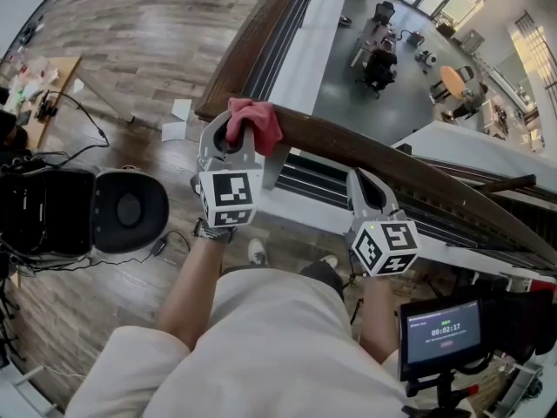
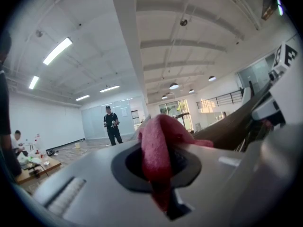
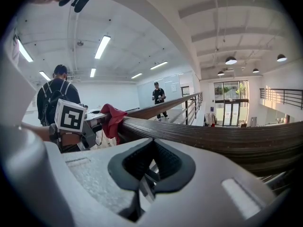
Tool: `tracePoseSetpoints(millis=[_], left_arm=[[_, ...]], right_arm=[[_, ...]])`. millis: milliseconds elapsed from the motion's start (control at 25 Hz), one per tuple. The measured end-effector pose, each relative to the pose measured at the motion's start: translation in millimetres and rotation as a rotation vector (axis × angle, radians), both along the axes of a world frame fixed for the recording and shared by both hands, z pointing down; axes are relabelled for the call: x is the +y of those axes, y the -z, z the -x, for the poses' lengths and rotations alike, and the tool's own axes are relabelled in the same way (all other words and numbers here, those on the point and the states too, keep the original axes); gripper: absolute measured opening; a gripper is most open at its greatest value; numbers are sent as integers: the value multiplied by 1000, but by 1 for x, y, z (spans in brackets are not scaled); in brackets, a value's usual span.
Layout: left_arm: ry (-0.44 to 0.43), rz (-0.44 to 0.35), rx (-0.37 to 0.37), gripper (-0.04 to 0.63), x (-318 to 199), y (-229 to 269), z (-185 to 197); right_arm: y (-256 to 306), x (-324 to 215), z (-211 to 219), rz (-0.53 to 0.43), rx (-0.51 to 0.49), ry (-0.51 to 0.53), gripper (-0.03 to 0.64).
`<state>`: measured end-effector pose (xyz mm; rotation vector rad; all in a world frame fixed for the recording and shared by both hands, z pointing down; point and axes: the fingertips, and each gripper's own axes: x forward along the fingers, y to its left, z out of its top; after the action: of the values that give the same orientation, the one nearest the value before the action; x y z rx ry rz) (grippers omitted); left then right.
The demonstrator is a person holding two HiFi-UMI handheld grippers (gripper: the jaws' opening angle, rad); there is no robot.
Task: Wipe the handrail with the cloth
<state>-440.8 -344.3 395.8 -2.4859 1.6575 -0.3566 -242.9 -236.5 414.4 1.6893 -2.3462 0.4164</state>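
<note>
Cloth (image 1: 255, 122) pinched in left gripper (image 1: 233, 142) on handrail (image 1: 348, 142), upper ctr; right gripper (image 1: 367, 184) closed, empty, beside rail.

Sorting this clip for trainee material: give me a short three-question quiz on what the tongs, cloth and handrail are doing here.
1. Multiple choice: what do the left tongs hold? A) a sponge B) a red cloth C) a brush
2. True or false: the right tongs are clamped on the handrail.
3. Fill in: the cloth is draped over the wooden ____.
Key: 1 B. 2 False: they are shut and empty, next to it. 3 handrail.
</note>
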Motion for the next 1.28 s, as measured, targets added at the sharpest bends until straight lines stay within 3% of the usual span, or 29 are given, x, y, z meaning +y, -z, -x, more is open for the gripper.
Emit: tracePoseSetpoints(millis=[200, 360, 720, 960, 1160, 1280], left_arm=[[3, -12, -61, 31, 5, -8, -4], [8, -57, -54, 29, 20, -13, -11], [-31, -27, -28, 29, 39, -29, -28], [-66, 89, -30, 31, 46, -77, -32], [-58, 95, -6, 31, 45, -81, -32], [-69, 168, 6, 31, 48, -97, -41]], right_arm=[[-2, 6, 0, 4, 3, 5, 3], [-4, 8, -2, 9, 3, 6, 3], [-11, 12, -3, 16, -9, 5, 3], [-17, 18, -1, 27, -23, 1, 3], [-29, 31, -9, 65, -26, -10, 3], [-37, 38, -11, 88, -26, -10, 3]])
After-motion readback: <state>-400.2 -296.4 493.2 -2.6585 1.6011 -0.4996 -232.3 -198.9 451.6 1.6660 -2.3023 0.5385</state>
